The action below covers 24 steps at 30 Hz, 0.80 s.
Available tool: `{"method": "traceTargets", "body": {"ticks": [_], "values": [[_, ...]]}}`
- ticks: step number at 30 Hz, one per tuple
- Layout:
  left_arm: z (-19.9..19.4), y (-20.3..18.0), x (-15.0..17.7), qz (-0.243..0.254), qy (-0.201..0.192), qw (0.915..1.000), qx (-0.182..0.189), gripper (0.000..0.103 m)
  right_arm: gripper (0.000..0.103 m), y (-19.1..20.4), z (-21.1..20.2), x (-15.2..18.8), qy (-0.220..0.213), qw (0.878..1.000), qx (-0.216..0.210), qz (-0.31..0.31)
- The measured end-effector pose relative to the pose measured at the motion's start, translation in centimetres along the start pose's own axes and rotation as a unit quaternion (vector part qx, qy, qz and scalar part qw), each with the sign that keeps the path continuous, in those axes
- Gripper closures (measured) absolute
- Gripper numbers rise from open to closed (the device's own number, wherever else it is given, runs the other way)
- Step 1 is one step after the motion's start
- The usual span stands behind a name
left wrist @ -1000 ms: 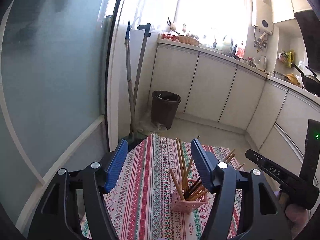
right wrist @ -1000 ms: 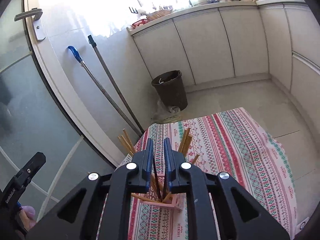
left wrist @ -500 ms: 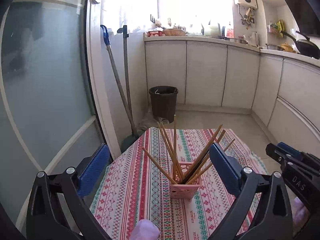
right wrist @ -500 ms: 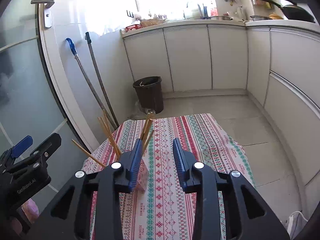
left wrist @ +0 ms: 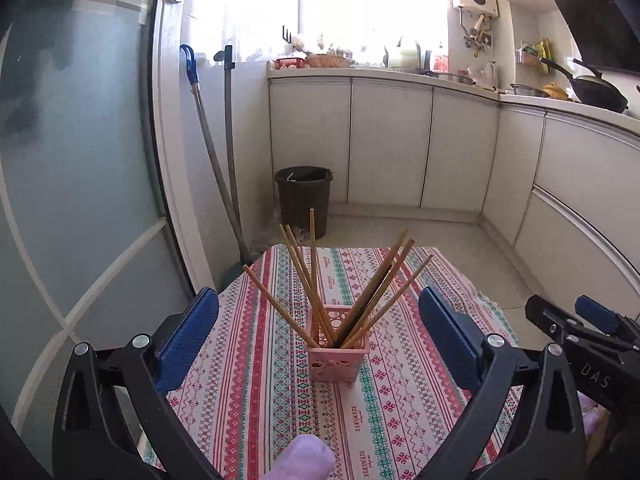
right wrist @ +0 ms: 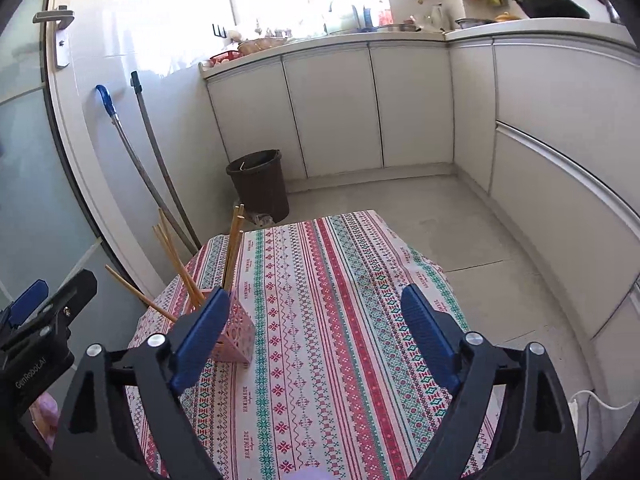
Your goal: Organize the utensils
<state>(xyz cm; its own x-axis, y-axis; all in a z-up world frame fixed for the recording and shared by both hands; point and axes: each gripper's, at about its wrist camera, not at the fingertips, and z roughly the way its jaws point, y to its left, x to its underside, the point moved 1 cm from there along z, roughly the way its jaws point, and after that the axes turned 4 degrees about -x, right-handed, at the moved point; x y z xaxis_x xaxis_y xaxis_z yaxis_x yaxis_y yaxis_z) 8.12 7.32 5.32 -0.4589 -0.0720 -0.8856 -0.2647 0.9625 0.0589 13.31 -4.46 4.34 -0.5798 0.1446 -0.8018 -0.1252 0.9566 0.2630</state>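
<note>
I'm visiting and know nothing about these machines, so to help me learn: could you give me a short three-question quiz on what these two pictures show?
1. True or false: the wooden chopsticks stand in the small pink perforated plastic holder.
2. What covers the table under the holder? A) a red, green and white patterned striped tablecloth B) plain bare wood C) a sheet of newspaper
3. Fill in: neither the left gripper nor the right gripper holds ____.

Key
1. True; they fan out of its top.
2. A
3. Anything. The left gripper is wide open with the holder beyond its fingers; the right gripper's jaws are opening, with only tablecloth between them.
</note>
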Motion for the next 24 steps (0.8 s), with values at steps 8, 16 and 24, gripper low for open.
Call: {"method": "traceTargets", "body": {"ticks": [8, 16, 24], "values": [[0.5, -0.9, 0.4, 0.006, 0.0, 1.0, -0.003, 0.007, 0.007, -0.7, 1.0, 0.2, 0.016, 0.999, 0.04, -0.005], [1.2, -2.2, 0.9, 0.022, 0.009, 0.9997, -0.004, 0.007, 0.007, -1.5, 1.6, 0.5, 0.03, 0.998, 0.051, -0.004], [1.4, -2.6, 1.3, 0.029, 0.012, 0.9995, -0.008, 0.007, 0.007, -1.8, 1.6, 0.3, 0.032, 0.998, 0.052, 0.002]]}}
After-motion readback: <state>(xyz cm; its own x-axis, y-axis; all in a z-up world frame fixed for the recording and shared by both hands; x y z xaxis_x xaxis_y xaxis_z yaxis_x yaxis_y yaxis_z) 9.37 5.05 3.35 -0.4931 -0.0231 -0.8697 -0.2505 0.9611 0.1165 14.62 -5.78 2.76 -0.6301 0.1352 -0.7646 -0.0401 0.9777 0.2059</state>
